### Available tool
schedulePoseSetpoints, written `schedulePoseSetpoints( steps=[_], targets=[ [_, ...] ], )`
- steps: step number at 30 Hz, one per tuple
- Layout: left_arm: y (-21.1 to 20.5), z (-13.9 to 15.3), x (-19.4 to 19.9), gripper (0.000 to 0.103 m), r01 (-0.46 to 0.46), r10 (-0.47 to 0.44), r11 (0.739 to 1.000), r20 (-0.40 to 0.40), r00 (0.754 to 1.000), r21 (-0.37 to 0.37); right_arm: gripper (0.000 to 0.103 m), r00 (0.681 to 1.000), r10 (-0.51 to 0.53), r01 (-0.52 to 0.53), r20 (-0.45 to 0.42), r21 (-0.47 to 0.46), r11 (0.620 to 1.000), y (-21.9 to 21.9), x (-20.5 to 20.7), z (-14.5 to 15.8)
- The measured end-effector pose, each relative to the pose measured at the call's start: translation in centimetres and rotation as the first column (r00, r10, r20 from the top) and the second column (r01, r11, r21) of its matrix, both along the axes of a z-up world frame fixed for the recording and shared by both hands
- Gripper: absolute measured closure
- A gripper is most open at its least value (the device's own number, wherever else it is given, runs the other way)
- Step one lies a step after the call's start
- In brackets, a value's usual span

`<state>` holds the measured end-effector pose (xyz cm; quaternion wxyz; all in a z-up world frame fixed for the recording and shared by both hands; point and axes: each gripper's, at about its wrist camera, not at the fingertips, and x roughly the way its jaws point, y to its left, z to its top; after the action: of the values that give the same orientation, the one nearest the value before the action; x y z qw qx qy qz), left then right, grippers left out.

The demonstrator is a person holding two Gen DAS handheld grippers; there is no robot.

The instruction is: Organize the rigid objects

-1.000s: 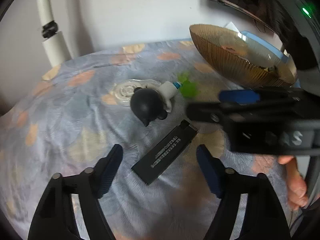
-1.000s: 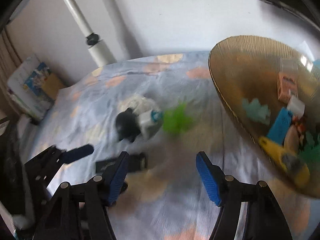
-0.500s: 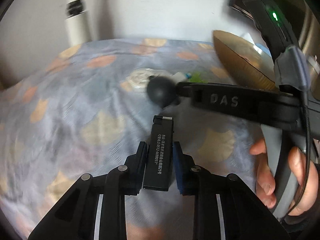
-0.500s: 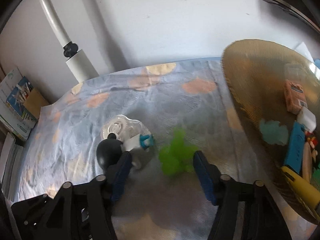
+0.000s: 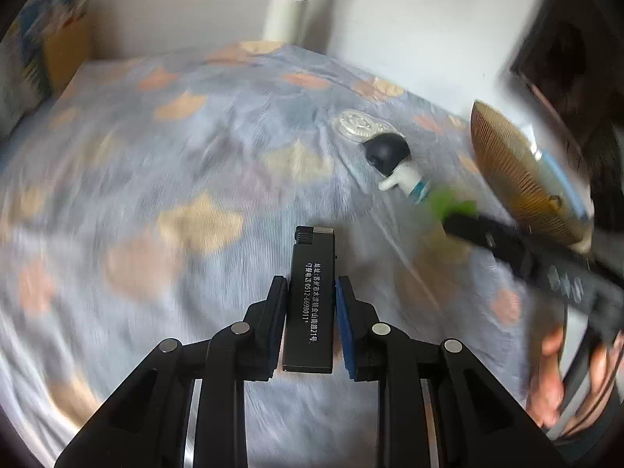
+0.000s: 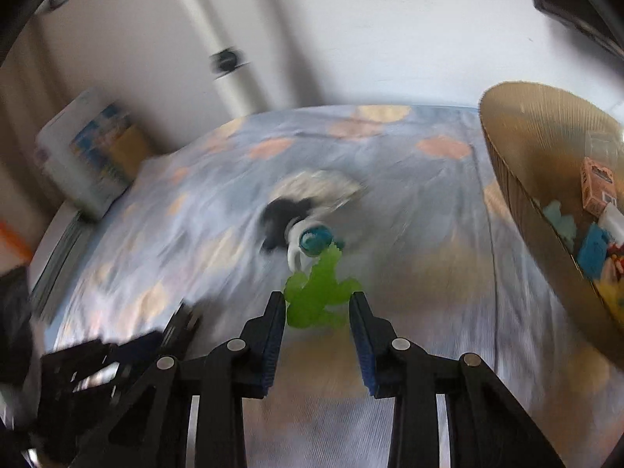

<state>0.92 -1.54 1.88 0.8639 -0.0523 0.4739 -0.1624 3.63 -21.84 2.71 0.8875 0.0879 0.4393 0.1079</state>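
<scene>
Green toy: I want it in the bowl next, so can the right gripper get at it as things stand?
Probably yes. The right gripper is open with the green toy partly between its fingers, nothing covering it; the white-and-black toy lies just beyond.

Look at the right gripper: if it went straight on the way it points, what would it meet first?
The green toy, lying just ahead of the right gripper and partly between its open fingers; beyond it, probably the white and teal piece. Depth is blurred.
</scene>
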Motion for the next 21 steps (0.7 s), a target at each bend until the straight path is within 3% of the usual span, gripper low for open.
schedulePoseSetpoints(
  steps=[4, 6, 8, 10, 11, 15, 18, 21],
  targets=[
    [0.4, -0.3, -2.6, 0.081, -0.073, 0.073, 0.997, 0.015, 0.997, -0.013, 0.071, 0.986, 0.165, -0.166, -0.012, -0.02, 0.986, 1.0, -4.6, 0.7],
    [0.1, -0.2, -3.2, 0.081, -0.083, 0.083, 0.996, 0.01, 0.996, -0.033, 0.071, 0.973, 0.232, -0.232, -0.012, -0.084, 0.969, 1.4, -7.3, 0.4],
    [-0.2, -0.4, -3.9, 0.081, -0.07, 0.07, 0.996, -0.002, 0.998, -0.055, 0.071, 0.97, 0.245, -0.243, -0.009, -0.144, 0.959, 1.2, -9.7, -0.1],
    [-0.6, -0.3, -4.6, 0.076, -0.059, 0.059, 0.997, -0.005, 0.998, -0.052, 0.071, 0.967, 0.256, -0.256, -0.017, -0.132, 0.958, 0.5, -11.4, -0.4],
    [-0.8, -0.2, -4.9, 0.066, -0.055, 0.055, 0.997, -0.007, 0.998, -0.058, 0.071, 0.966, 0.258, -0.257, -0.013, -0.129, 0.958, 0.2, -12.0, -0.4],
    [-1.4, 0.0, -5.8, 0.063, -0.01, 0.007, 0.996, -0.032, 0.999, -0.083, 0.069, 0.972, 0.233, -0.235, -0.029, -0.126, 0.964, -1.6, -13.3, -0.2],
    [-1.2, 0.1, -6.0, 0.061, -0.029, 0.027, 0.997, -0.03, 0.999, -0.075, 0.044, 0.979, 0.2, -0.204, -0.037, -0.133, 0.97, -2.1, -13.0, 0.5],
    [-0.7, 0.0, -5.6, 0.061, -0.07, 0.069, 0.997, -0.014, 0.997, -0.045, 0.039, 0.977, 0.211, -0.211, -0.016, -0.147, 0.966, -1.6, -12.4, 1.6]
  ],
)
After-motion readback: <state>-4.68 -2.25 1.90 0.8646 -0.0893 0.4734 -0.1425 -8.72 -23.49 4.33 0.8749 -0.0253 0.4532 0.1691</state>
